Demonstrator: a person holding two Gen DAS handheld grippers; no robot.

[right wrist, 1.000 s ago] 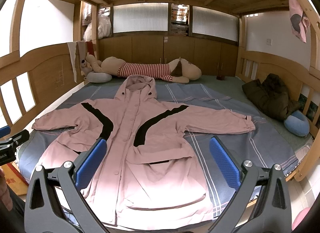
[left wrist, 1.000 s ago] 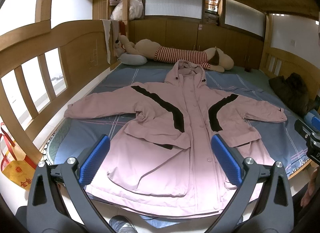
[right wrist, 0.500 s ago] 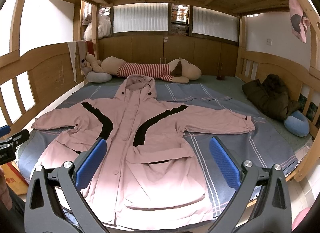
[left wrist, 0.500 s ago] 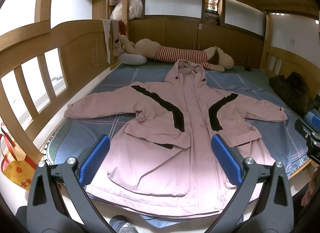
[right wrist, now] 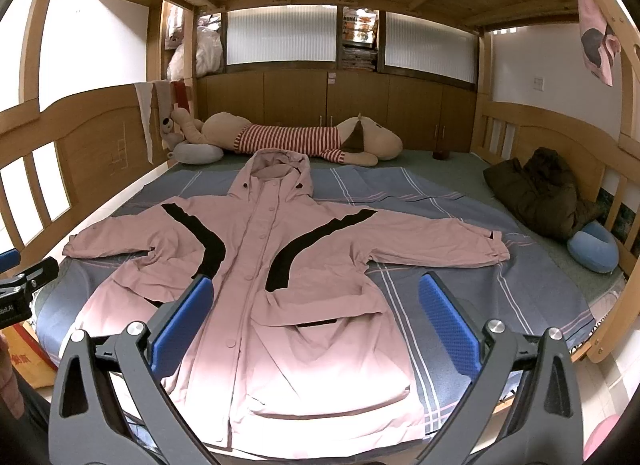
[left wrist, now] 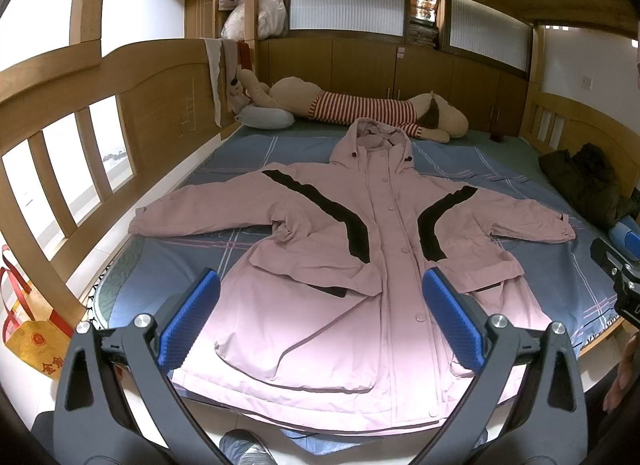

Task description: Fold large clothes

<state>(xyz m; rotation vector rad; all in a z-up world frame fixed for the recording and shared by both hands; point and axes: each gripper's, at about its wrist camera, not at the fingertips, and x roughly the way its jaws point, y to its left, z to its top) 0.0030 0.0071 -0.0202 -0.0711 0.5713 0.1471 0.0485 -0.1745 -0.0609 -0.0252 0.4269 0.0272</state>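
Lying flat and buttoned on the bed (left wrist: 192,265), the pink coat (left wrist: 360,285) spreads both sleeves out to the sides, its hood toward the far wall and its hem at the near edge, just below my two grippers. I hold the left gripper (left wrist: 320,317) above the hem with its blue pads (left wrist: 188,317) spread wide and nothing between them; the right gripper (right wrist: 316,317) hangs likewise over the coat's lower half, pads (right wrist: 448,317) wide apart and empty, touching no cloth. Black curved stripes run down each side of the coat's chest. Beyond the hood a long plush toy (right wrist: 288,137) in a red-striped shirt lies across the head of the bed, a grey pillow (right wrist: 198,153) at its left end. On the right side of the bed, well apart from the coat's sleeve, sits a dark bundled jacket (right wrist: 540,193) with a blue cushion (right wrist: 594,247) just beside it. A yellow and red bag (left wrist: 32,341) stands on the floor beside the wooden bed rail (left wrist: 52,201) in the left wrist view.
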